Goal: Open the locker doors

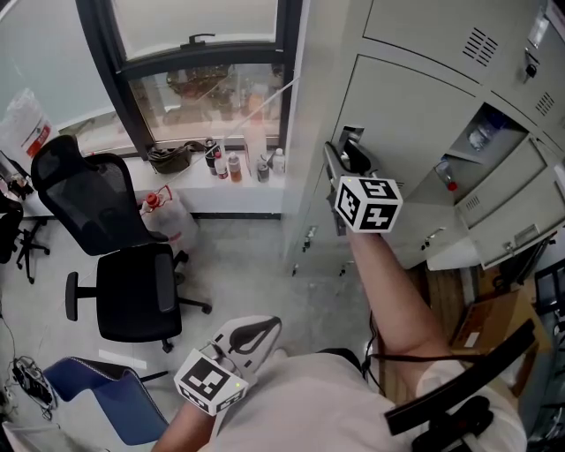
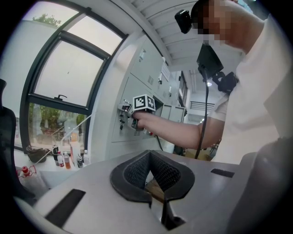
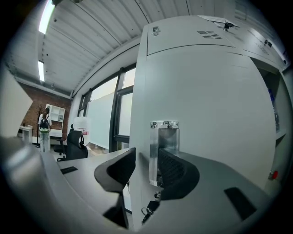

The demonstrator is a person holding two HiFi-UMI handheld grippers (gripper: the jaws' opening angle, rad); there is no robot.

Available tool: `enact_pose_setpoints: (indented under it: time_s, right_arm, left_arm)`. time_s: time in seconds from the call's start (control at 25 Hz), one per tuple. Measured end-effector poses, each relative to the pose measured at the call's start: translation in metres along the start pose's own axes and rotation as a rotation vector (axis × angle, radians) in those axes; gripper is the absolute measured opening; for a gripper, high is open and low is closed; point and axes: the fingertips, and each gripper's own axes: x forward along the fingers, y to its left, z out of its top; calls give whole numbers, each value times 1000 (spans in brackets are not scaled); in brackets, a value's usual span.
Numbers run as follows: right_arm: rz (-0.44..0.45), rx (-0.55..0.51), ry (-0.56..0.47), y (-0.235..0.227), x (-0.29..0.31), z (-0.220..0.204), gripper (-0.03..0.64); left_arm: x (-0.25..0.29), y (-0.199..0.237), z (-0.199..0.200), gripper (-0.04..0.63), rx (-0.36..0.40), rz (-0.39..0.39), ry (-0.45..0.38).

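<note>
At the locker door (image 1: 415, 115), your right gripper (image 3: 146, 159) straddles its metal handle (image 3: 165, 141), jaws apart; left gripper (image 2: 149, 157) closed, empty. Neighbouring lockers (image 1: 499, 172) stand open; this door looks pending.

A tall window (image 1: 199, 22) with a dark frame fills one wall, daylight coming through it and green trees (image 2: 46, 19) showing outside. Its white sill (image 1: 243, 192) carries a row of small bottles (image 1: 228, 165) and a dark heap of clutter (image 1: 168, 157). The floor (image 1: 256, 274) is pale grey. A black office chair (image 1: 132, 291) stands near the window, with a clear jug (image 1: 172, 221) just beside it and a blue chair (image 1: 106, 388) nearer the camera. A cardboard box (image 1: 490, 322) lies at the right. Overhead, the ribbed ceiling (image 3: 91, 36) holds lit strip lights (image 3: 46, 18). At the far end is a brick wall (image 3: 27, 103) with a white shelf (image 3: 57, 112).
</note>
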Motion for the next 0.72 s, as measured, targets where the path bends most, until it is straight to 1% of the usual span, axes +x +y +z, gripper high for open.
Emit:
enact_pose_setpoints:
  time_s: [0.28, 0.48, 0.6, 0.72]
  right_arm:
    - [-39, 4, 18, -1, 0, -2, 127]
    - [-10, 6, 24, 7, -19, -3, 127]
    - [-5, 0, 19, 8, -37, -2, 101]
    - [2, -2, 12, 11, -59, -4, 101]
  left_arm:
    - [-6, 3, -2, 9, -9, 2, -3]
    - [-3, -2, -1, 9, -2, -17, -4]
    - [4, -9, 1, 9, 1, -35, -5]
    - [8, -17, 0, 9, 8, -62, 8]
